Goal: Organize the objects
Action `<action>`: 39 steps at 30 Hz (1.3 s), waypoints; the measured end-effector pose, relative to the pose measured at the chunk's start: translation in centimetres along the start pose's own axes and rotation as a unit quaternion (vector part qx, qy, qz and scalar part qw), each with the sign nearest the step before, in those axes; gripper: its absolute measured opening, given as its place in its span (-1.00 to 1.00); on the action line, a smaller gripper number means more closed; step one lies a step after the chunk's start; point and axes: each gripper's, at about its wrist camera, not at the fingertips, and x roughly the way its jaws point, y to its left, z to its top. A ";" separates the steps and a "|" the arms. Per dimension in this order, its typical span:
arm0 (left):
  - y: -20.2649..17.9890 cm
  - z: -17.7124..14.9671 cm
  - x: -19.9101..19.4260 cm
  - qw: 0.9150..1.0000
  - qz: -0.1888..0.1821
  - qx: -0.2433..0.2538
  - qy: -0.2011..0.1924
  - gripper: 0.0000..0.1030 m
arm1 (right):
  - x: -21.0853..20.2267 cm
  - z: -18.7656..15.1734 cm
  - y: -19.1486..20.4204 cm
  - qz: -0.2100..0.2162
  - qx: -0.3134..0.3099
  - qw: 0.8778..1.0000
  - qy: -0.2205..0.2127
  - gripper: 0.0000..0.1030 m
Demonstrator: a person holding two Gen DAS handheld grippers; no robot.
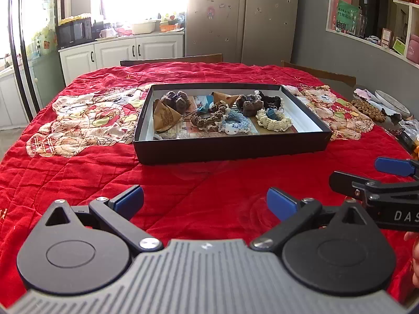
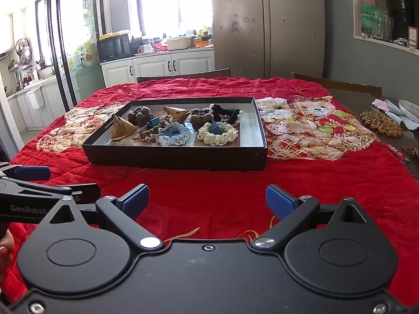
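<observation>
A shallow black box (image 1: pixel 230 149) (image 2: pixel 178 158) sits mid-table on the red cloth. Inside it lie several crocheted scrunchies: a cream one (image 1: pixel 273 120) (image 2: pixel 217 134), a light blue one (image 1: pixel 235 123) (image 2: pixel 172 133), a brown one (image 1: pixel 207 119) and a black one (image 1: pixel 272 100). Brown paper cones (image 1: pixel 165 116) (image 2: pixel 121 128) and small blue clips lie among them. My left gripper (image 1: pixel 205 200) (image 2: pixel 61 180) is open over bare cloth in front of the box. Beside it on the right, my right gripper (image 2: pixel 208 200) (image 1: pixel 366 174) is also open and holds nothing.
The red quilted cloth (image 1: pixel 78 170) with patchwork animal pictures covers most of the table. At the right edge, on bare wood, lie a wooden bead trivet (image 2: pixel 381 124), a plate (image 2: pixel 409 108) and wrappers. Two chair backs (image 2: pixel 183 76) stand at the far side.
</observation>
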 end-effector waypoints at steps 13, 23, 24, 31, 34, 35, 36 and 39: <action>-0.2 0.0 -0.1 1.000 0.001 0.004 -0.002 1.00 | 0.1 -0.4 0.4 0.003 -0.005 1.000 0.006 0.87; -0.2 -0.1 -0.1 1.000 0.002 0.003 -0.002 1.00 | -0.1 -0.4 0.5 0.004 -0.005 1.000 0.006 0.87; -0.2 -0.1 -0.2 1.000 0.002 0.004 -0.002 1.00 | -0.1 -0.4 0.5 0.004 -0.005 1.000 0.006 0.87; -0.2 -0.1 -0.2 1.000 0.001 0.005 -0.004 1.00 | 0.0 -0.4 0.5 0.005 -0.006 1.000 0.007 0.87; -0.2 -0.1 -0.2 1.000 0.000 0.003 -0.003 1.00 | 0.0 -0.4 0.5 0.004 -0.006 1.000 0.007 0.87; -0.2 -0.1 -0.2 1.000 0.000 0.004 -0.004 1.00 | 0.0 -0.5 0.5 0.004 -0.006 1.000 0.008 0.87; -0.2 0.0 -0.2 1.000 0.000 0.004 -0.004 1.00 | 0.0 -0.5 0.5 0.004 -0.005 1.000 0.008 0.87; -0.3 0.0 -0.2 1.000 -0.001 0.004 -0.003 1.00 | 0.0 -0.5 0.5 0.004 -0.006 1.000 0.008 0.87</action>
